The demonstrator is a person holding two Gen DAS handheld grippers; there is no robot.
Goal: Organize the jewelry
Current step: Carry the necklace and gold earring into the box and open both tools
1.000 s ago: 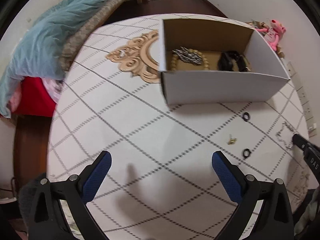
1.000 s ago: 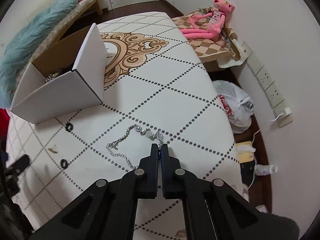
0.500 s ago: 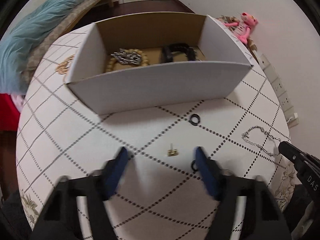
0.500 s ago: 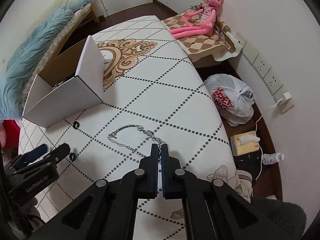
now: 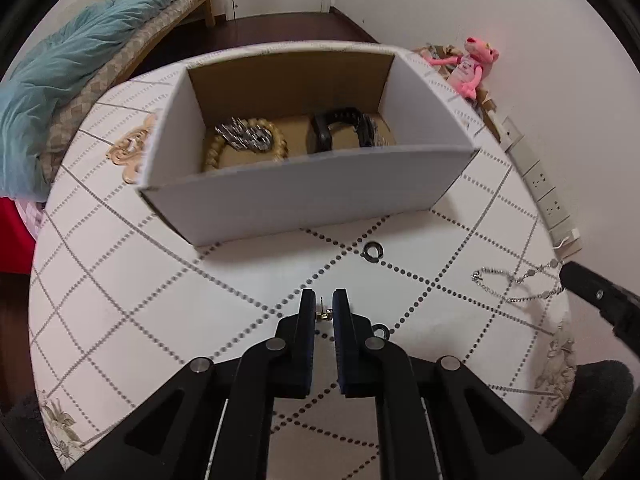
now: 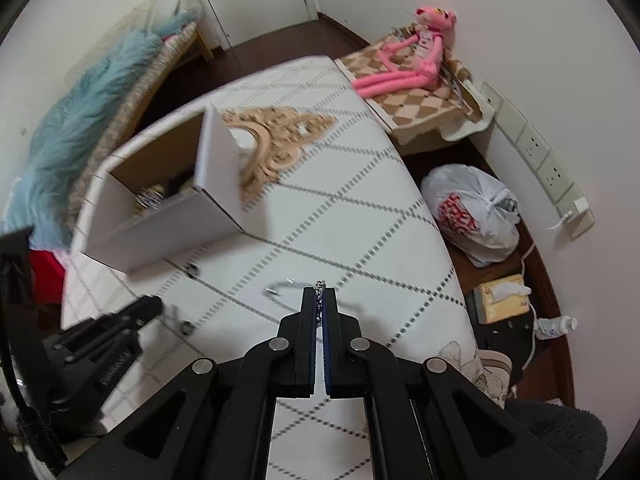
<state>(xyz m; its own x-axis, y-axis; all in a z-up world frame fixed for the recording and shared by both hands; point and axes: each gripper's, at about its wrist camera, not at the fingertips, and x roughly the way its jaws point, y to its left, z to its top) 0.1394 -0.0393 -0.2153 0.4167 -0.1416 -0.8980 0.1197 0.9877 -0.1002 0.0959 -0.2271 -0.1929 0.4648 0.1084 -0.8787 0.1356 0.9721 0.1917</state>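
On the patterned table [image 5: 120,320] stood an open white box [image 5: 304,200]. Before it, the left gripper [image 5: 324,306] had its jaws clamped on a small gold earring [image 5: 323,312]; the right gripper [image 6: 319,294] pinched a silver chain [image 5: 516,284].

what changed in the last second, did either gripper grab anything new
The left gripper swung right, dropped to the table and closed from wide open around the small gold earring. The right gripper stayed shut on the silver chain, lifting its end. The white box and black rings stayed put.
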